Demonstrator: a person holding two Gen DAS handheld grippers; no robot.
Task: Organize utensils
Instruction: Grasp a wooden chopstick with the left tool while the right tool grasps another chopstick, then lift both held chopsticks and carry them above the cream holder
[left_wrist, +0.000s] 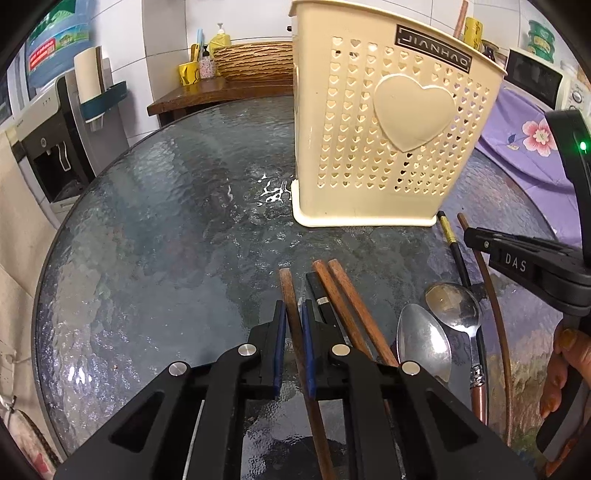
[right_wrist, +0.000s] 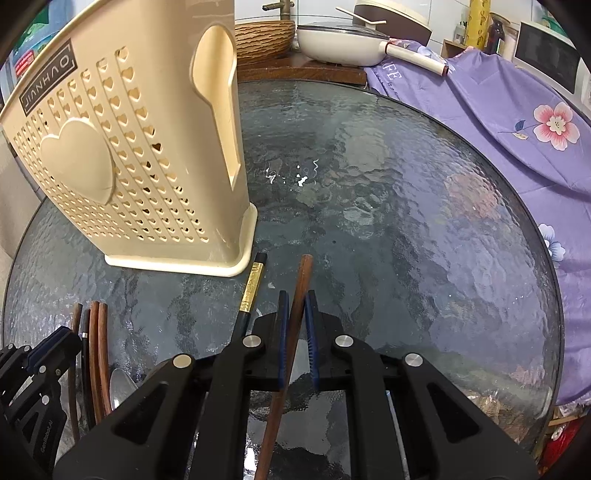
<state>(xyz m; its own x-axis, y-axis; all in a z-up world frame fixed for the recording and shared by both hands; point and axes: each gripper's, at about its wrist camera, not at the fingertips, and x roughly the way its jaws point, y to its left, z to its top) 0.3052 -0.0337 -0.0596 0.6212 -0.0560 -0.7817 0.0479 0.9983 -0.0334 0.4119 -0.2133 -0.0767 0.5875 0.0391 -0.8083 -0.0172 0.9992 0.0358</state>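
Two grippers each straddle a brown chopstick on the glass table (left_wrist: 147, 229). The left gripper (left_wrist: 293, 325) has its blue-padded fingers (left_wrist: 279, 332) a narrow gap apart, one on either side of a wooden chopstick (left_wrist: 290, 295) that runs forward between them; the pads look close to the wood but not clearly pressing, so I judge it poised to close rather than gripping. The right gripper (right_wrist: 295, 317) stands the same way, fingers (right_wrist: 283, 325) slightly parted around another brown chopstick (right_wrist: 301, 284), which leans against the left pad; whether it is truly clamped I cannot tell.

Lining each stick along the fingers likely lets it be lifted lengthwise and tipped upright later.

Just right of the left gripper lie a pair of brown chopsticks (left_wrist: 347, 295) and a dark one beneath them, then two metal spoons (left_wrist: 443, 317) side by side. A black chopstick with a gold band (right_wrist: 253, 284) lies beside the right gripper, its tip nearly touching the base of the cream utensil holder (left_wrist: 388, 122), which stands upright just beyond the utensils, presumably their destination. None of the utensils on the table is in it yet.
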